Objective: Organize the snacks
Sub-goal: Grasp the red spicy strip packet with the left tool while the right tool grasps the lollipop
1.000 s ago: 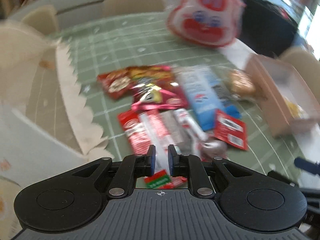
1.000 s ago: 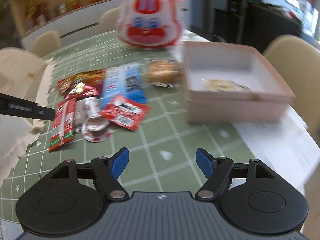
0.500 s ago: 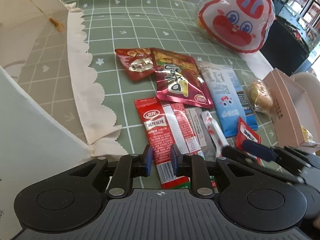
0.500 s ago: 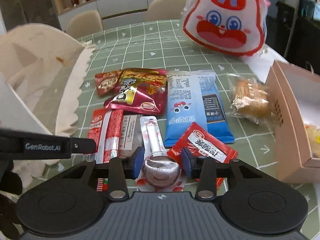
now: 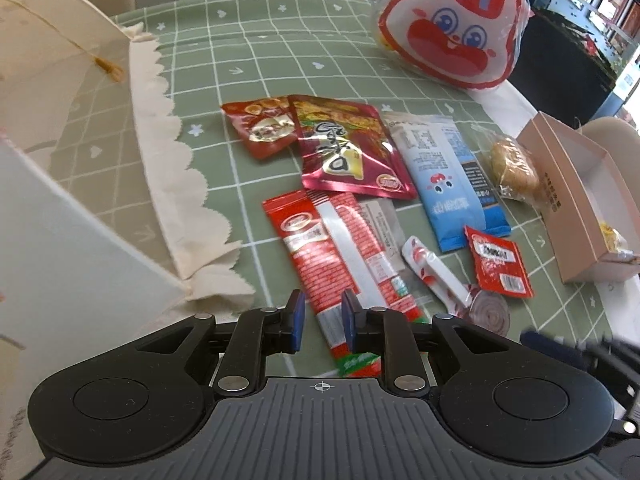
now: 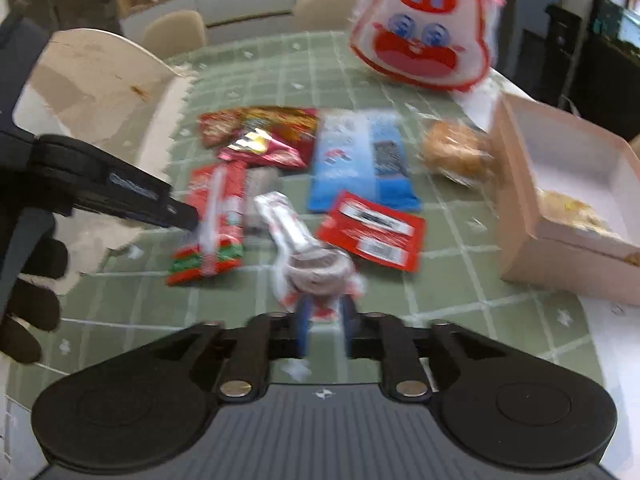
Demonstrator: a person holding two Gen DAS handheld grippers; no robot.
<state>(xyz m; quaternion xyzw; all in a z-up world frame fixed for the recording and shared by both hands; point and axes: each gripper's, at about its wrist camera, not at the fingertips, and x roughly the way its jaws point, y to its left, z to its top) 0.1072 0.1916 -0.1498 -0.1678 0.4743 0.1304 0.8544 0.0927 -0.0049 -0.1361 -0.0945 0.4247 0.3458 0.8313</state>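
Observation:
A long red snack packet (image 5: 320, 248) lies flat on the green checked tablecloth (image 5: 260, 60). My left gripper (image 5: 323, 322) stands over its near end, open by a narrow gap; the left pad is clear of the packet. A wrapped lollipop (image 6: 318, 268) lies beside a small red sachet (image 6: 372, 228). My right gripper (image 6: 325, 320) is right behind the lollipop's round head. Its jaws are opening, and the wrapper's near fringe still looks pinched between the narrow pads. The right wrist view is blurred.
A blue packet (image 5: 444, 176), a maroon packet (image 5: 348, 148) and a wrapped bun (image 5: 512, 168) lie farther back. An open pink box (image 5: 560, 208) stands at the right, a rabbit-face bag (image 5: 452, 28) behind. A cream scalloped paper bag (image 5: 168, 152) fills the left.
The right gripper came in from wide open, closed around the lollipop's head, then pulled back with narrower jaws at the wrapper's edge. The left gripper stayed over the long red packet, jaws slightly wider.

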